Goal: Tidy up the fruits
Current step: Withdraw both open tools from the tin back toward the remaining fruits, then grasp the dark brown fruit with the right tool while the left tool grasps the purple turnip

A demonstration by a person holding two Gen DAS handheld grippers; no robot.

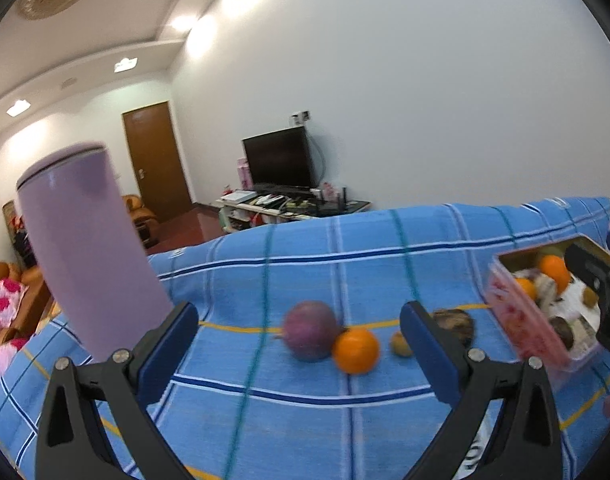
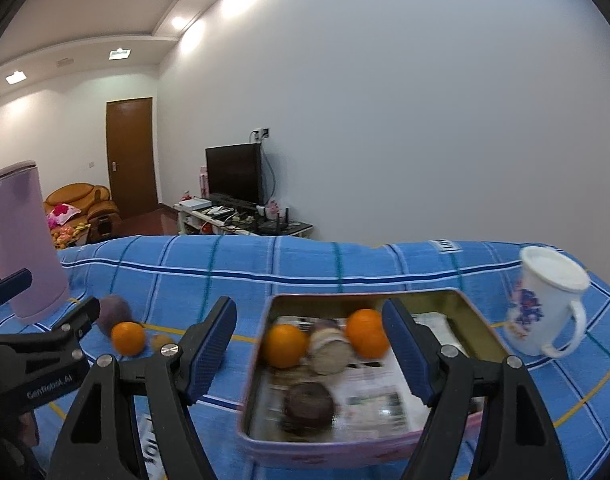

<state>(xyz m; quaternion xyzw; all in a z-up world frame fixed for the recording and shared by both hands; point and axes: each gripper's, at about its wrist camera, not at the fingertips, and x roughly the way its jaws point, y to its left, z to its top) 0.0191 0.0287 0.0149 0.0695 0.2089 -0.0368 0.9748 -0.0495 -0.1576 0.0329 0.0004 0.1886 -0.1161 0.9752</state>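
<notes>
Checked cloth (image 2: 345, 268), paper-lined metal tin (image 2: 457, 300), matt lilac flask (image 1: 85, 248), glossy mug (image 2: 545, 308).

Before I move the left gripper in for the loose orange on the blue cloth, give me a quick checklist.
1. Left gripper open and empty: ok.
2. Loose orange between the fingers' line: ok.
3. Orange free of neighbours: not ok, the round purple fruit touches it.
4. Tall lilac tumbler clear of the left finger: cannot tell, it looks close.
5. Pink rectangular tin has room: ok.
6. Right gripper open above the tin: ok.
</notes>
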